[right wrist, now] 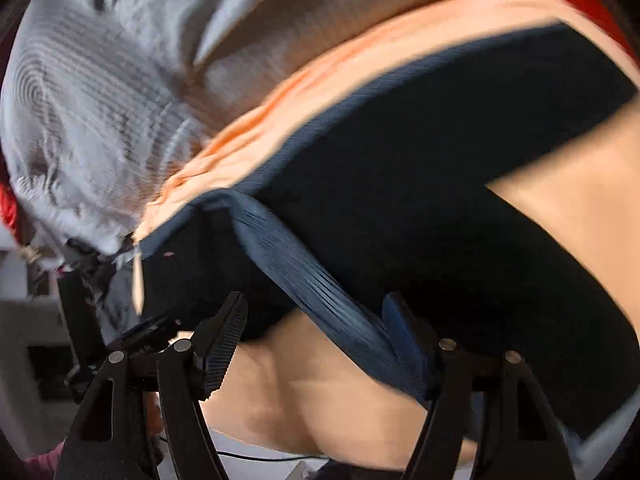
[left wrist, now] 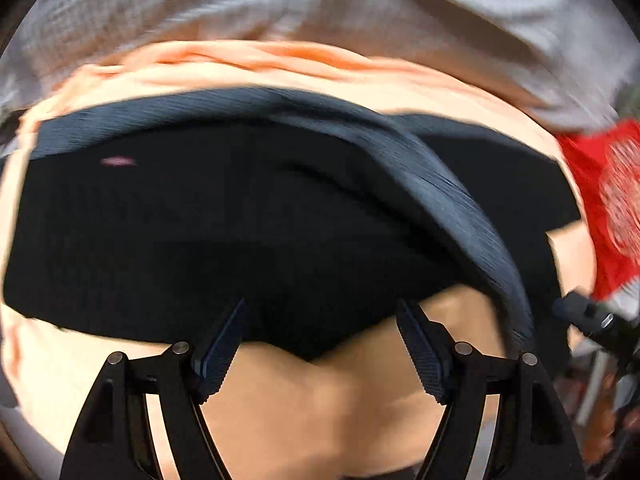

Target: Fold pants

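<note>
The black pants (left wrist: 224, 220) lie folded on a peach cloth (left wrist: 304, 396), with the ribbed dark-blue waistband (left wrist: 452, 200) curving across the top and down the right. My left gripper (left wrist: 320, 312) is open, its fingers just over the near edge of the pants. In the right wrist view the pants (right wrist: 420, 184) fill the middle, and the waistband (right wrist: 320, 280) runs down between the fingers. My right gripper (right wrist: 316, 308) is open, with the waistband lying against its right finger (right wrist: 404, 336). The left gripper's body shows at the left (right wrist: 84, 320).
A crumpled grey-white garment (left wrist: 360, 12) lies behind the pants, seen also in the right wrist view (right wrist: 100, 112). A red garment (left wrist: 600, 200) sits at the right. The right gripper's body (left wrist: 600, 324) shows at the right edge. Both views are motion-blurred.
</note>
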Demonstrator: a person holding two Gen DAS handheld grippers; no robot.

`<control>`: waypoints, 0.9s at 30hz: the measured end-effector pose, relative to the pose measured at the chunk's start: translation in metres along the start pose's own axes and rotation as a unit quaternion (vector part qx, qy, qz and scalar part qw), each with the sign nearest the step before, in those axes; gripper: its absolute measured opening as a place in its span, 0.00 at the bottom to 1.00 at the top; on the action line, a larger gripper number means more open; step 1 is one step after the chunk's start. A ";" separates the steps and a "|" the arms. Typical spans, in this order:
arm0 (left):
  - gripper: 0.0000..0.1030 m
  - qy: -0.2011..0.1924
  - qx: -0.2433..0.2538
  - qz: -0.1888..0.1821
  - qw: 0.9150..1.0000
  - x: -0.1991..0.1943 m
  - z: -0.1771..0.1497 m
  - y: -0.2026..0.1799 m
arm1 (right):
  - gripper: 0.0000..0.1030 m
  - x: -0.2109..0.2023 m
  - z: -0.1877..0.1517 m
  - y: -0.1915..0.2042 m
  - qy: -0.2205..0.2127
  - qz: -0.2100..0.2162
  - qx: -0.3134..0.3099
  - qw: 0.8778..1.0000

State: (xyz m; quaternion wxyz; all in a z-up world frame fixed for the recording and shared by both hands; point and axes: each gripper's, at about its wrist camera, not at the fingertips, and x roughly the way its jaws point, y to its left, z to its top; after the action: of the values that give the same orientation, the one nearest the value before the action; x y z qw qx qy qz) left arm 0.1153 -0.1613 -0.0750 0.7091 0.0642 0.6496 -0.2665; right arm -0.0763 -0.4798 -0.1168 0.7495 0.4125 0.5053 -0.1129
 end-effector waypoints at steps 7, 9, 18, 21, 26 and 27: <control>0.75 0.039 0.048 -0.068 0.996 0.012 -0.032 -0.067 | 0.72 -0.053 -0.086 -0.078 -0.032 -0.092 0.055 0.994; 0.75 0.044 0.051 -0.078 0.995 0.013 -0.036 -0.079 | 0.72 -0.060 -0.108 -0.103 -0.035 -0.103 0.097 0.989; 0.75 0.067 0.067 -0.090 0.991 0.039 -0.041 -0.125 | 0.72 -0.070 -0.149 -0.200 -0.053 -0.095 0.189 0.976; 0.75 0.073 0.055 -0.089 0.992 0.048 -0.041 -0.132 | 0.72 -0.065 -0.146 -0.221 -0.045 -0.062 0.202 0.976; 0.75 0.092 0.032 -0.081 0.992 0.065 -0.042 -0.141 | 0.67 -0.049 -0.143 -0.233 -0.025 -0.002 0.200 0.980; 0.75 0.096 0.030 -0.077 0.992 0.070 -0.043 -0.145 | 0.56 -0.045 -0.141 -0.235 -0.019 0.013 0.202 0.979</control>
State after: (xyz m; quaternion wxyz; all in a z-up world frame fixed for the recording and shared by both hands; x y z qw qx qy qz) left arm 0.0117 -0.2864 -0.1110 0.6187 0.0605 0.7096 -0.3318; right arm -0.3281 -0.5366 -0.2180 0.6617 0.5597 0.4520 -0.2111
